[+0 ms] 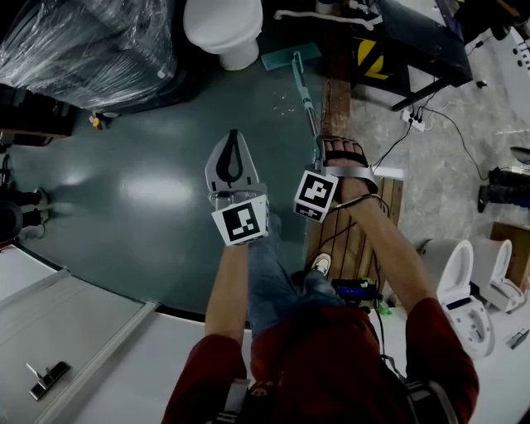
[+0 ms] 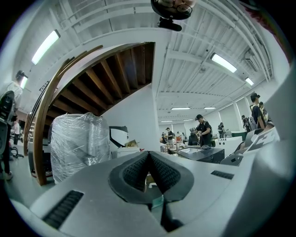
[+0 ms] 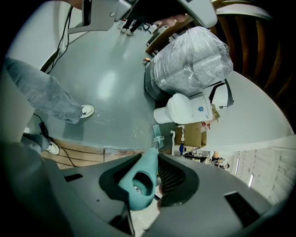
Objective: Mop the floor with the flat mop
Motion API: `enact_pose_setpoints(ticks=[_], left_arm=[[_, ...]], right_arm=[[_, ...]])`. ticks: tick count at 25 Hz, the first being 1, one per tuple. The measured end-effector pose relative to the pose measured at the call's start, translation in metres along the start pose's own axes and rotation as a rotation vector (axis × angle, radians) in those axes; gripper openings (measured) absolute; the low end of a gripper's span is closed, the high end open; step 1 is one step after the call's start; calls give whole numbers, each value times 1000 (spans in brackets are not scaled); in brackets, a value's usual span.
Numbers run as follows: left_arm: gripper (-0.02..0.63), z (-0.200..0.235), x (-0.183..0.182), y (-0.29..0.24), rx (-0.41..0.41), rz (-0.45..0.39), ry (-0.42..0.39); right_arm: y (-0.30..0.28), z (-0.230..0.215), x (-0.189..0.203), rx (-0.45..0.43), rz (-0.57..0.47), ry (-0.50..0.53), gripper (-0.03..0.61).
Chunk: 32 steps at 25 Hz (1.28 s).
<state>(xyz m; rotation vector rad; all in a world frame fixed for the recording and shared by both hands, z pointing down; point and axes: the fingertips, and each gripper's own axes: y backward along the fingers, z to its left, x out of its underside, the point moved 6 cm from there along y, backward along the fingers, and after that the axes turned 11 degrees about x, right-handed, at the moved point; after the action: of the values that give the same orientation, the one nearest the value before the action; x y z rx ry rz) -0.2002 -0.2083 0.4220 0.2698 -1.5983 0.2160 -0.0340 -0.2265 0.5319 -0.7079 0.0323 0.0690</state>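
Flat mop [image 1: 303, 89] handle is clamped in the right gripper [image 1: 342, 153] fingers. Its long axis runs straight out beyond the fingertips to the teal head on the green floor [image 1: 149, 190], near a white toilet [image 1: 224, 25]. Left gripper [image 1: 234, 141] fingers are pressed together and empty. No writing is legible.

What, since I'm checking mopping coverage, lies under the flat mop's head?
The flat mop's head rests on the dark green floor, beside the white toilet's base. The patch directly beneath is covered by the head, so its state cannot be seen.
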Motion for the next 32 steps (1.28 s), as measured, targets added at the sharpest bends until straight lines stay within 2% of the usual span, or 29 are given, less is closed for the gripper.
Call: enact_pose_setpoints(ticks=[23,32], left_arm=[[15,-60,-44,74,-35,-38,-36],[15,-82,-54,105,-46,-37,-26]], right_arm=[[80,42,41,-23,-28,22,117],[112,60,52,-33,-36,22,117]])
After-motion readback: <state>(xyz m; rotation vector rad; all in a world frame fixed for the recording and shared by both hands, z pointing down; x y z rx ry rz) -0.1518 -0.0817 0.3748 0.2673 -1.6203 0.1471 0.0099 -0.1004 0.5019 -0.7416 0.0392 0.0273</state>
